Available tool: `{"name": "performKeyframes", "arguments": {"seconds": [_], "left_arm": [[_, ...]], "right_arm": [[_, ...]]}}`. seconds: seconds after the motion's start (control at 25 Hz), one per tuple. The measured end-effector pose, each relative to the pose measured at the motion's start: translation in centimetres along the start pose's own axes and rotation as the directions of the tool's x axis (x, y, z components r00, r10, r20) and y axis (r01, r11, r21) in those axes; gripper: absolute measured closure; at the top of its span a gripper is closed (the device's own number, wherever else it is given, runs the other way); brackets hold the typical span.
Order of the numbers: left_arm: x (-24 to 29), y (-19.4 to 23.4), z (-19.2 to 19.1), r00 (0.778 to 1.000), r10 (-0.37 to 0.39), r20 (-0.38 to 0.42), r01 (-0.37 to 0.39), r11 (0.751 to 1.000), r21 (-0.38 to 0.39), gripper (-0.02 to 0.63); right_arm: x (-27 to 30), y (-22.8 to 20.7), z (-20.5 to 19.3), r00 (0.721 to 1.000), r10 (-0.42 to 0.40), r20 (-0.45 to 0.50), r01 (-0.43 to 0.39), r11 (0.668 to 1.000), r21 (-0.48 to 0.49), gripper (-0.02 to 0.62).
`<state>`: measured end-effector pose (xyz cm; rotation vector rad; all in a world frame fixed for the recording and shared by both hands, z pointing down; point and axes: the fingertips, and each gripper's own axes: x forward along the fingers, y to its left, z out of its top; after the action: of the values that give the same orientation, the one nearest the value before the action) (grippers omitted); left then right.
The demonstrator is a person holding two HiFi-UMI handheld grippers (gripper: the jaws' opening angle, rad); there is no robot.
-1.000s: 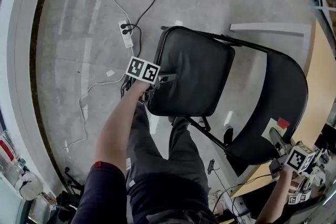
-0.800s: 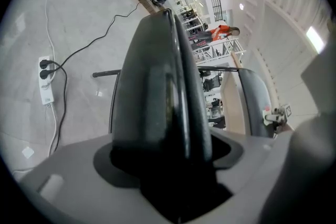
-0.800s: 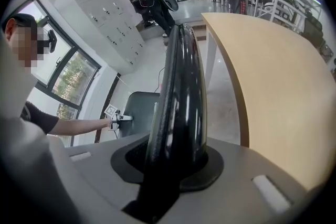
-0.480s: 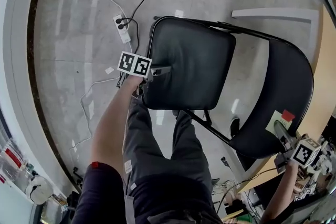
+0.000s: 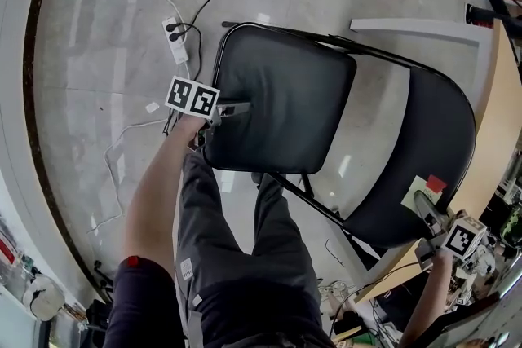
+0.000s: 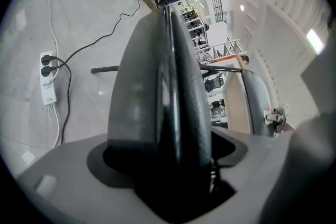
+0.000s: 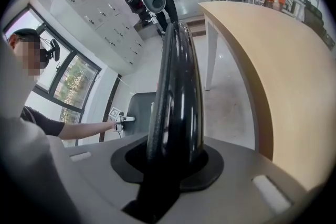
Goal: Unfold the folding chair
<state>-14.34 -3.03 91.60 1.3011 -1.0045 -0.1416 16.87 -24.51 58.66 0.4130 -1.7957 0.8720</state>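
Note:
The black folding chair stands opened out on the floor, its padded seat nearly flat and its backrest to the right. My left gripper sits at the seat's left edge. In the left gripper view the seat edge lies between the jaws; they have just been opening, and dark gaps show on both sides of the edge. My right gripper is shut on the backrest's top rim, which runs straight up from the jaws as a glossy black edge in the right gripper view.
A white power strip with black and white cables lies on the floor left of the chair. A light wooden table with a white leg borders the chair on the right. The person's legs stand close to the seat's front.
The chair and both grippers have sunk a little, and the seat has come down flatter. The left gripper stays at the seat edge, the right on the backrest rim.

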Motion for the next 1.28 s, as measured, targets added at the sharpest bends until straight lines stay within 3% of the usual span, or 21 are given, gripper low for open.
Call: {"name": "performKeyframes", "arguments": {"seconds": [0.6,0.88,1.08,1.28], "left_arm": [[0.3,1.2,1.0,1.000,0.002,-0.013,-0.001,1.000,0.021,0.166],[-0.7,1.6,0.7,0.999,0.017,-0.031,-0.018,1.000,-0.006,0.147],[-2.7,1.2,0.4,0.999,0.000,-0.044,-0.002,0.999,-0.055,0.110],[-7.1,0.5,-0.3,0.997,0.067,-0.042,-0.069,0.997,-0.045,0.109]], "right_arm": [[0.4,0.9,0.2,1.000,0.023,0.007,-0.023,1.000,-0.001,0.502],[0.9,0.7,0.2,1.000,0.014,0.002,-0.014,1.000,0.022,0.494],[0.8,0.7,0.1,1.000,0.025,0.004,-0.025,0.998,0.053,0.488],[0.7,0.0,0.2,1.000,0.007,0.011,-0.008,0.998,0.062,0.457]]}}
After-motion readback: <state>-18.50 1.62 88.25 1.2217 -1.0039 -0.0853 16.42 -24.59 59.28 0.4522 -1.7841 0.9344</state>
